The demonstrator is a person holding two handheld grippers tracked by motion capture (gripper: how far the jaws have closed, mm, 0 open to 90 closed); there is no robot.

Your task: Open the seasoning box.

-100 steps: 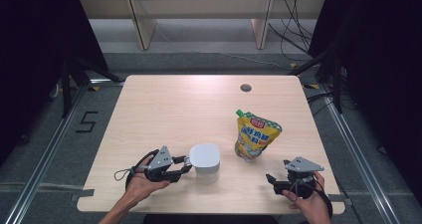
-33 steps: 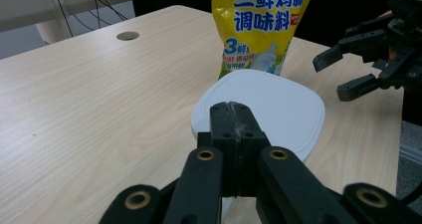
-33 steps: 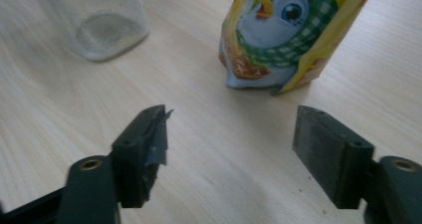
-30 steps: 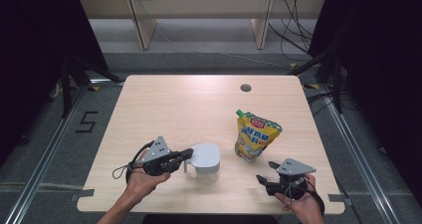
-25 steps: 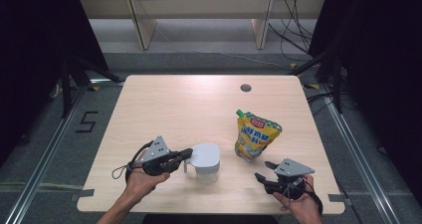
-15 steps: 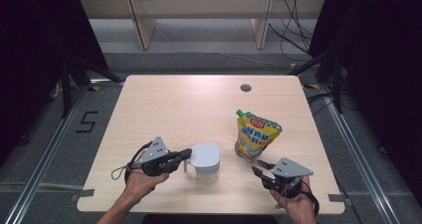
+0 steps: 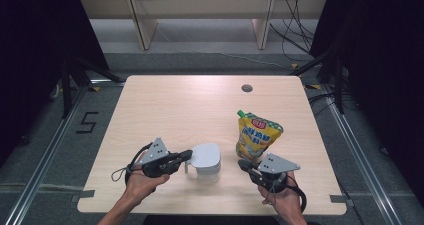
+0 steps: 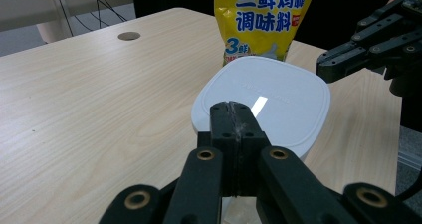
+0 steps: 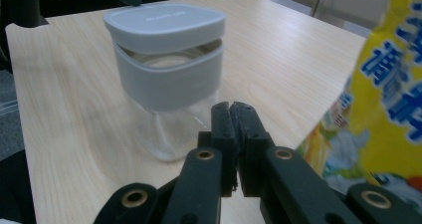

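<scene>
The right claw (image 7: 245,164) has just been closing, with nothing between its jaws, which now meet empty. Compared with a second ago it has crept closer to the jar (image 7: 206,161), which suggests it will soon work on that jar. The left claw (image 7: 187,155) is pressed shut at the jar's near side. Just beyond the right claw stands the yellow pouch (image 7: 257,139), leaving little room there. Farther ahead, the worktop (image 7: 190,105) lies bare to its far edge.

The right gripper (image 7: 242,163) has moved closer to the yellow pouch (image 7: 257,138), now just below its lower edge. Its jaws have just been closing with nothing between them and now stand together.
</scene>
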